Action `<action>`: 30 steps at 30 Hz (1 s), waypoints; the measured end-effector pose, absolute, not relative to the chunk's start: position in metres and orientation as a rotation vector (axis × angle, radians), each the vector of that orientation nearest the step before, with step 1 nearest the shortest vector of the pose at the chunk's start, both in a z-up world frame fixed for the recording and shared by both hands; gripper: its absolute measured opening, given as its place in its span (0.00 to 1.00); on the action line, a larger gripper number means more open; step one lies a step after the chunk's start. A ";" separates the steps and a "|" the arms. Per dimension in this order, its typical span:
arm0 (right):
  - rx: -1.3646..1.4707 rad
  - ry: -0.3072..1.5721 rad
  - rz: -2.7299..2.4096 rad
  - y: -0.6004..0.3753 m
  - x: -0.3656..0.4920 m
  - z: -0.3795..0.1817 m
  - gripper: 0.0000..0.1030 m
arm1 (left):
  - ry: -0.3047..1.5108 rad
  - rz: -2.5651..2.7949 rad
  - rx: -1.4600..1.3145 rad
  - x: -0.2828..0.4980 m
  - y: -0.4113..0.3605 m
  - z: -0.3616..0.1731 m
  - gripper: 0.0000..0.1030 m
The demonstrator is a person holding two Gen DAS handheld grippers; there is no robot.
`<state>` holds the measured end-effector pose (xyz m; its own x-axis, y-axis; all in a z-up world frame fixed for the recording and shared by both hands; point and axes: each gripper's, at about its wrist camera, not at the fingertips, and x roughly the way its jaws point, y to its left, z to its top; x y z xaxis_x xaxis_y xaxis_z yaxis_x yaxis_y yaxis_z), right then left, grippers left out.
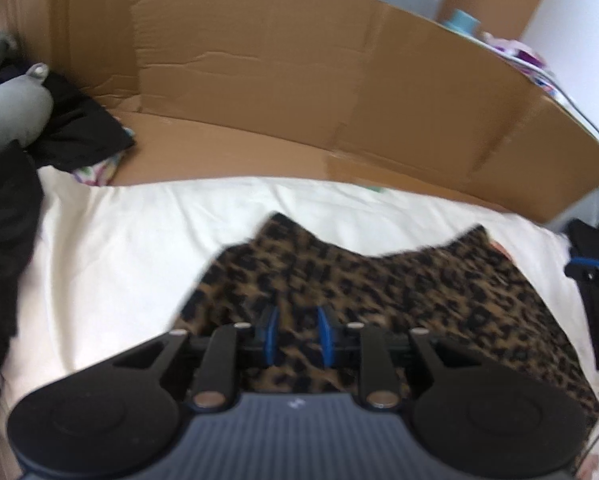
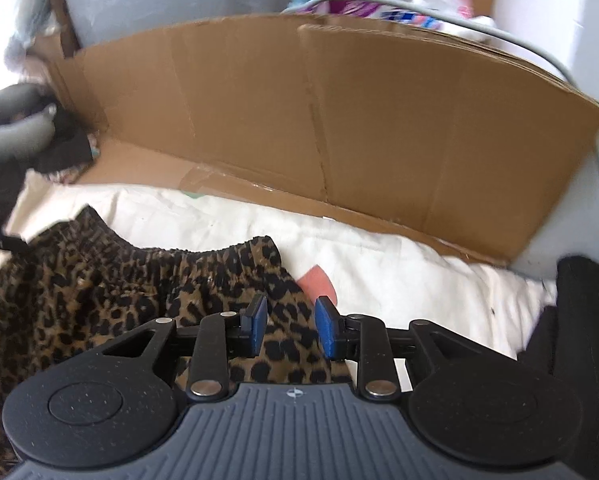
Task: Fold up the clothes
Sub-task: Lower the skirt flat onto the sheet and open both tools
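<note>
Far left: heap of dark clothes [image 1: 7, 216] piled up at the edge, next to a grey rounded thing [image 1: 11, 108], hard to say what. Behind everything, a flattened cardboard sheet [image 1: 299, 80] propped up as a backdrop.

Middle: leopard-print garment [image 1: 359, 288] spread out on the cream bedsheet [image 1: 99, 260], gathered elastic waistband [image 2: 147, 256] pointing toward the cardboard. Looks like shorts or a skirt, can't quite tell. Both views a bit smeary.

Left gripper [image 1: 297, 334] hovering low over the near-left part of the print, blue fingers [image 1: 270, 334] spread apart, nothing pinched. Right gripper [image 2: 291, 326] same deal over the right edge, gap wide, just fabric showing through it, with a pink bit [image 2: 319, 280] peeking out beside.

Tips for folding this well, probably: grab matching spots on each side at the same height, pinch only the layers meant to move, keep the waistband straight, smooth wrinkles before creasing.
</note>
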<state>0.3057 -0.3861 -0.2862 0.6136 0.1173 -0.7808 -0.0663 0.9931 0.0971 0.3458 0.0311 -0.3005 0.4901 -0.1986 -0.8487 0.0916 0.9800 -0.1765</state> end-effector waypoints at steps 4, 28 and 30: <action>0.116 0.894 0.085 -0.403 0.279 -0.277 0.33 | 1.047 -0.201 -0.123 0.325 0.010 -0.290 0.24; 0.171 1.070 -0.061 -0.482 0.122 -0.307 0.34 | 1.266 -0.473 -0.196 0.174 -0.088 -0.315 0.26; 0.175 1.071 -0.070 -0.486 0.119 -0.309 0.35 | 1.284 -0.484 -0.210 0.170 -0.090 -0.317 0.30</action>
